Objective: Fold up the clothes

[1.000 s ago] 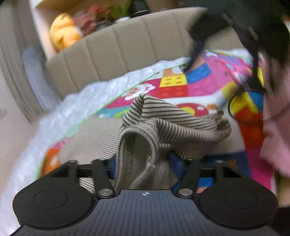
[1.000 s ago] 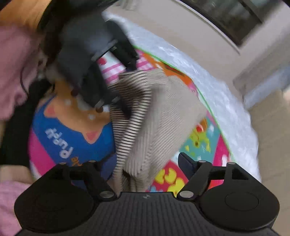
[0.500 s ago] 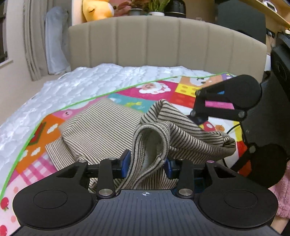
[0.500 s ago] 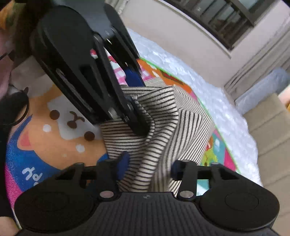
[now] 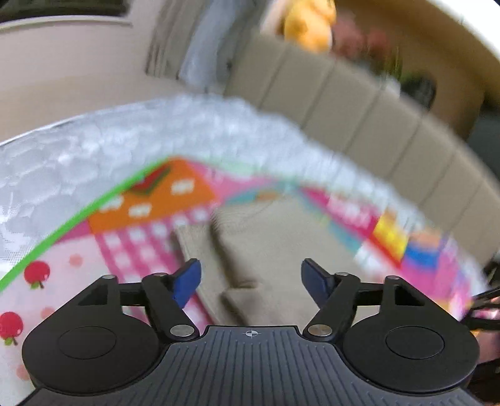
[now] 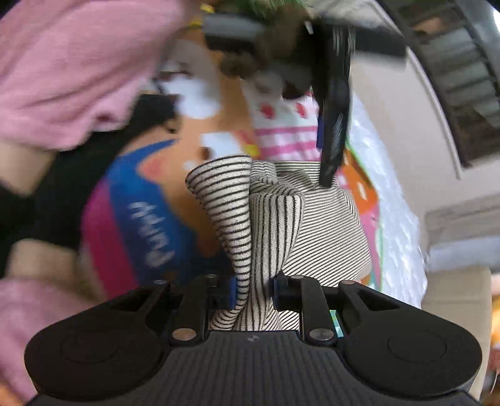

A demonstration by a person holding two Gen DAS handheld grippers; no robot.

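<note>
A beige garment with thin dark stripes [image 6: 312,225] lies on a colourful play mat [image 6: 147,218] on the bed. My right gripper [image 6: 253,289] is shut on a bunched fold of the striped garment and holds it raised. My left gripper [image 5: 250,279] is open and empty, hovering above the garment [image 5: 265,250], which shows blurred below it. The left gripper also shows in the right wrist view [image 6: 331,131] above the garment's far edge.
A white quilted bedspread [image 5: 93,150] surrounds the mat [image 5: 150,200]. A beige padded headboard [image 5: 359,125] stands behind, with a yellow plush toy [image 5: 309,25] above it. The person's pink sleeve [image 6: 78,62] is at the left.
My left gripper has opened and let go of the striped garment and swung away over it. My right gripper has closed on a fold of the garment.
</note>
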